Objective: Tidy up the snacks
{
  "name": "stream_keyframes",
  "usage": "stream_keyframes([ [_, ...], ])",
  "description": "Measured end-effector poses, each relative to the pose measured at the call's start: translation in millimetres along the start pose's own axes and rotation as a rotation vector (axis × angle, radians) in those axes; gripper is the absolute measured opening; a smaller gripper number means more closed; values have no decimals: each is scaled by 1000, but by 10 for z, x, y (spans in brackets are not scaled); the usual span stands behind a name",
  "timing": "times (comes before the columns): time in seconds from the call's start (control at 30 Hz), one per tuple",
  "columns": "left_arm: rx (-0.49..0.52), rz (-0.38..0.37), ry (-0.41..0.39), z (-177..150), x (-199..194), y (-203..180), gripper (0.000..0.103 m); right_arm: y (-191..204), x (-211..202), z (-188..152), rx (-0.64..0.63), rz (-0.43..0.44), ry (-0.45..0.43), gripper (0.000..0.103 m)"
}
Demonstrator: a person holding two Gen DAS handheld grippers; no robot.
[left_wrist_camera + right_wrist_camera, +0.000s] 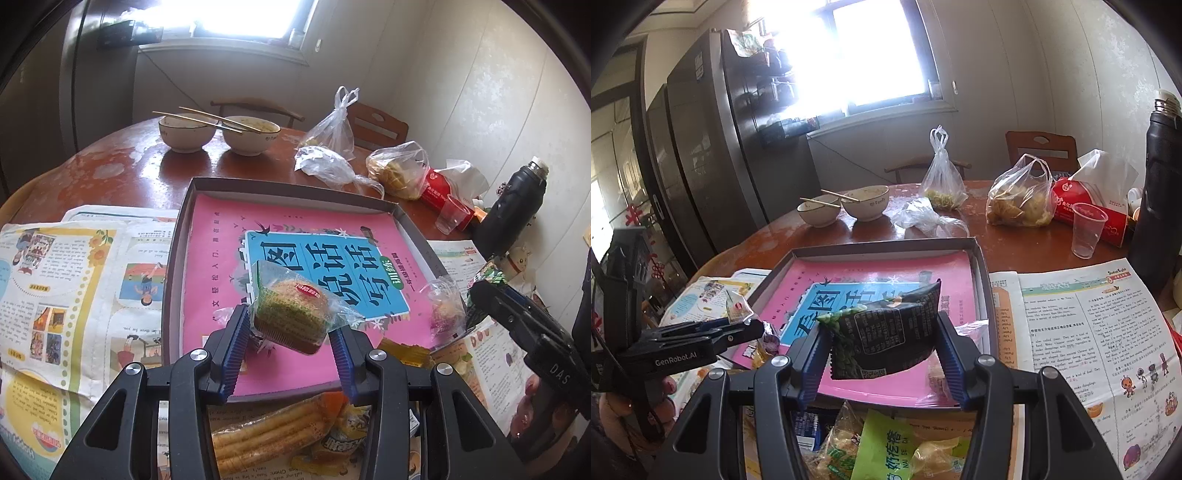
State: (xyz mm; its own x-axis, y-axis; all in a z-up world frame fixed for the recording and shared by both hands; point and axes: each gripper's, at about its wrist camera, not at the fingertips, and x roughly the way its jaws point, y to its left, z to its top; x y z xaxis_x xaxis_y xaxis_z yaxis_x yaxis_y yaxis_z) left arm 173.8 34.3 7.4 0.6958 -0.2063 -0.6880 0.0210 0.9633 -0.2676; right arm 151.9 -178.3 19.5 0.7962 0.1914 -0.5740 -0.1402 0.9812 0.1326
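Note:
My left gripper is shut on a small round cake in a clear wrapper with a red label. It hangs over the near part of a shallow grey box lined with a pink book. My right gripper is shut on a black-and-green snack packet above the same grey box. Each gripper shows in the other's view: the right gripper at the box's right edge, the left gripper at its left edge. A small wrapped snack lies in the box's right corner.
Loose snack packets and a pack of stick biscuits lie on newspapers in front of the box. Behind it stand two bowls with chopsticks, tied plastic bags, a red tissue box, a plastic cup and a black flask.

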Motion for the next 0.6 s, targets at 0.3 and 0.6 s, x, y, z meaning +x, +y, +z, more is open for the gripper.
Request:
stream_keyframes([
  [0.3, 15, -6, 21, 9, 117, -38, 45, -49, 173, -65, 2, -4, 39, 55],
  [0.6, 23, -9, 32, 14, 181, -39, 45, -28, 285, -123, -16, -4, 65, 55],
])
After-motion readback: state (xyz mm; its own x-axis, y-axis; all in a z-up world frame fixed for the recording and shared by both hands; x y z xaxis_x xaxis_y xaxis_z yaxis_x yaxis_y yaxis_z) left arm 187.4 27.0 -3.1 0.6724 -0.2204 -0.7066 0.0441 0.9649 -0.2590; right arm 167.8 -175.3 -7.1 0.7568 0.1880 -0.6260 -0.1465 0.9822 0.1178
